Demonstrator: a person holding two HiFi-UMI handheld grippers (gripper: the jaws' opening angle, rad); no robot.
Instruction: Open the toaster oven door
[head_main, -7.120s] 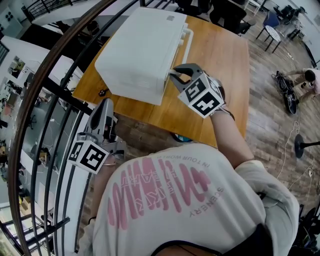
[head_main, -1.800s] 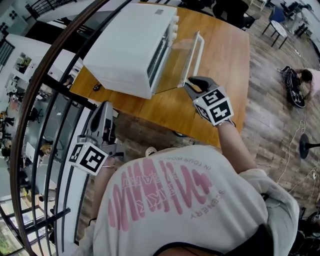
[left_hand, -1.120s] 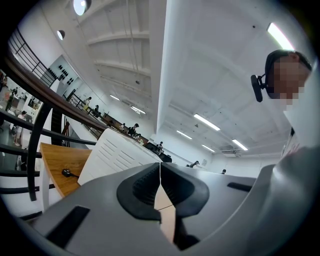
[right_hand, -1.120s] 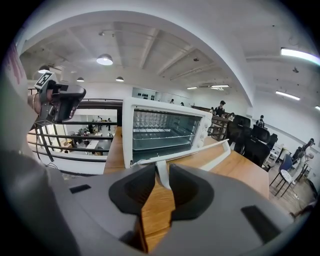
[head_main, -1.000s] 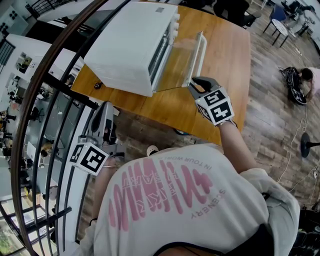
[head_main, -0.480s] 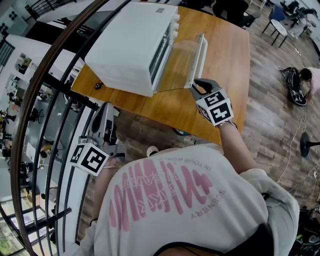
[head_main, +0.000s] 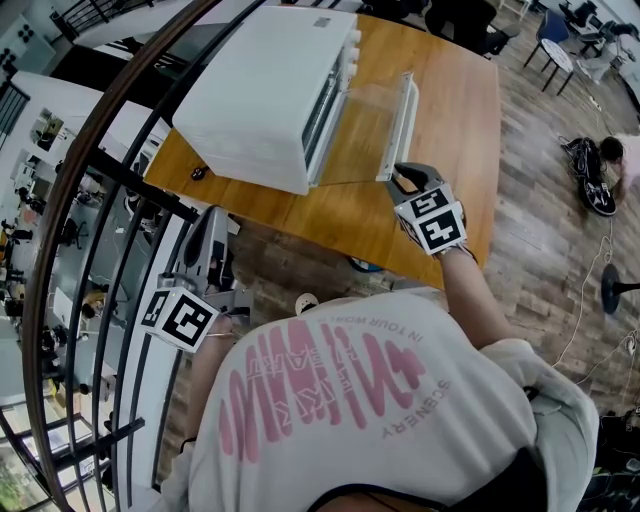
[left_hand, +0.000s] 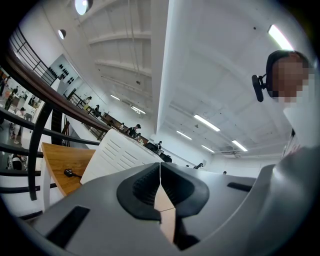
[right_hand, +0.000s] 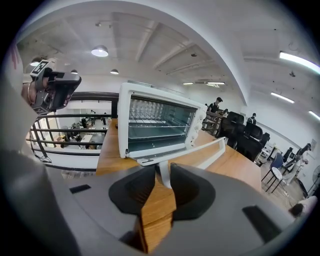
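The toaster oven (head_main: 265, 90) stands on the wooden table (head_main: 455, 110), close to its corner by the railing (head_main: 95, 180). Its door (head_main: 362, 125), shut flat against the front several seconds ago, now hangs swung down and outward on its bottom hinge, a shade lower than half a second back, so the racks inside show in the right gripper view. The door handle (head_main: 408, 115) lies along the door's outer edge, above the tabletop. The right gripper (head_main: 398, 176) has followed it outward and toward the person. Its jaws are clamped on the handle's near end, and the white post fills the gap between the pads. It slants downward onto the handle, the marker cube uppermost, with the right forearm (head_main: 470, 290) stretched forward from the shoulder over the table's near edge. The left gripper (head_main: 212, 216) has not shifted across the frames: it hangs off the table beside the railing, pointing roughly level toward the oven's side, jaws pressed together with nothing between them.
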